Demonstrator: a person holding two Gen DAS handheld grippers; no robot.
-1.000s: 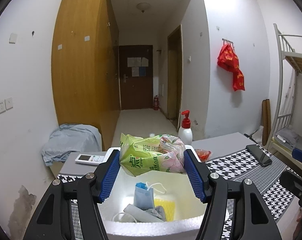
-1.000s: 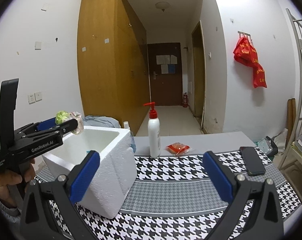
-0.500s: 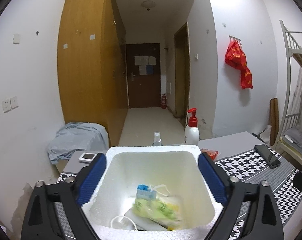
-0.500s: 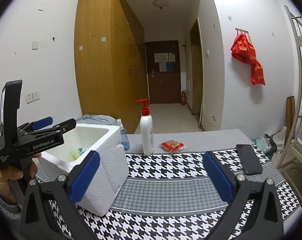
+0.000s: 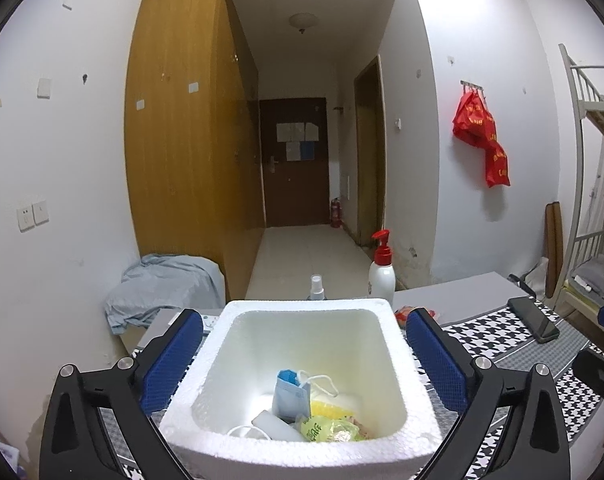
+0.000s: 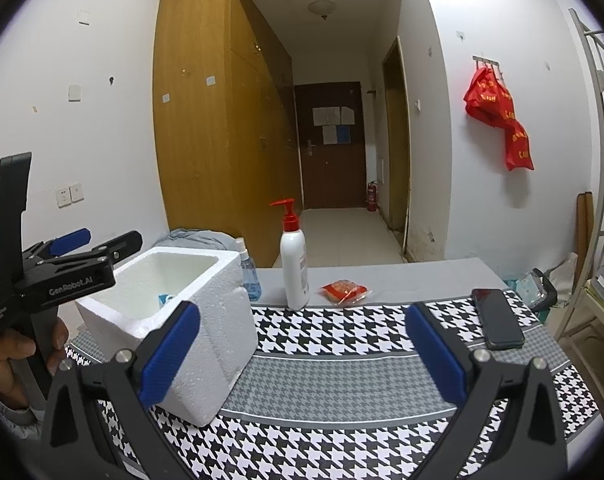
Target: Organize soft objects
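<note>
A: Where is the left gripper (image 5: 303,354)?

B: It hangs over the white foam box (image 5: 415,400), spread wide, one blue pad outside each side wall, holding nothing. From the right wrist view the same left gripper (image 6: 96,246) shows at the left edge, above the foam box (image 6: 218,320), with a bare hand (image 6: 10,354) on its handle.

A: And the soft things?

B: They lie on the floor of the box. A green snack bag (image 5: 327,430) sits at the near edge, a folded blue face mask (image 5: 290,394) with white ear loops stands behind it, something yellow (image 5: 327,406) lies to the right of the mask, and a pale roll (image 5: 272,424) lies to the left of the bag.

A: The right gripper?

B: The right gripper (image 6: 302,352) is also wide apart and empty, above the houndstooth cloth (image 6: 333,332) on the tabletop (image 6: 401,272). Its left pad overlaps the near corner of the box in the view; whether it touches, I cannot tell.

A: What else is out?

B: A white pump bottle (image 6: 294,268) with a red head stands just right of the box, a small spray bottle (image 6: 248,272) behind the box corner. A red packet (image 6: 345,291) lies near the pump bottle, apart from the box, and a dark phone (image 6: 497,318) rests on the cloth to the right.
</note>
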